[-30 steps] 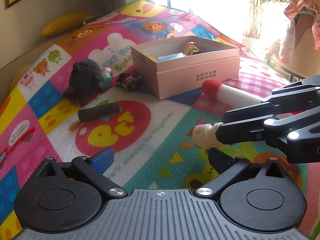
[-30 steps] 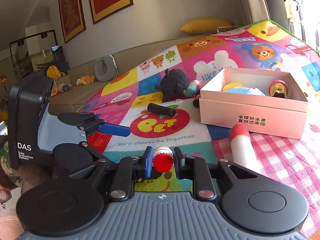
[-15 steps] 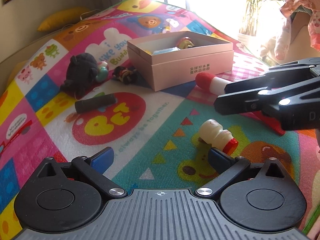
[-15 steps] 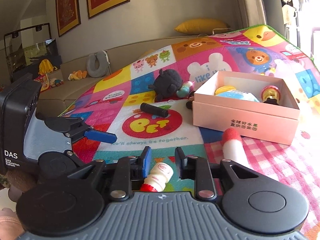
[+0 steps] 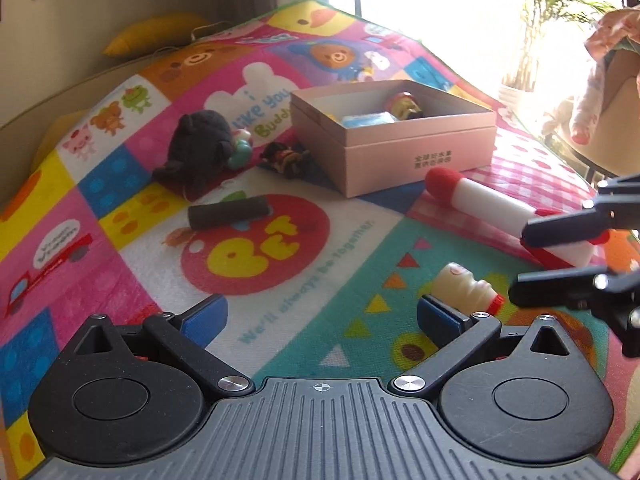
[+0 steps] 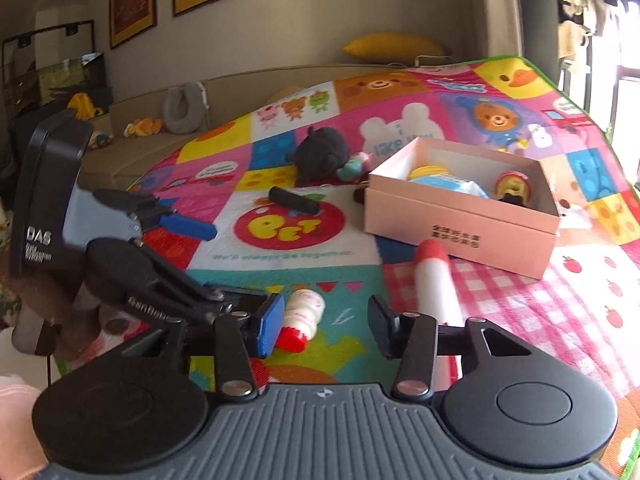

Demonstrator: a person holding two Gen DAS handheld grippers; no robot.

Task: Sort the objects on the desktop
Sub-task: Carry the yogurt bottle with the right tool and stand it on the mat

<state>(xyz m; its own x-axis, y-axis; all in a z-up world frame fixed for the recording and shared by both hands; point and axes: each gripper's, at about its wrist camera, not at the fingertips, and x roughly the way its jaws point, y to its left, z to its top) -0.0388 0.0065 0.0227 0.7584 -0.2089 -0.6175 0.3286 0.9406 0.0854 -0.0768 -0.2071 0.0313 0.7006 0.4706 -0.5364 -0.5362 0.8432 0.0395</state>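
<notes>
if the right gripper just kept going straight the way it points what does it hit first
Probably the small red-capped bottle lying on the play mat between the right gripper open fingers, nearer the left one; depth is uncertain.

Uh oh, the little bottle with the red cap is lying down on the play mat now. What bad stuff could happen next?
The little bottle lies on its side, so it might roll when nudged. The right gripper has just been opening, and one of its fingers sits right beside the bottle; a small sideways move could knock it. The red-tipped white tube lies close by and could get bumped too. The pink box is further back, so the bottle isn't sorted yet.
</notes>
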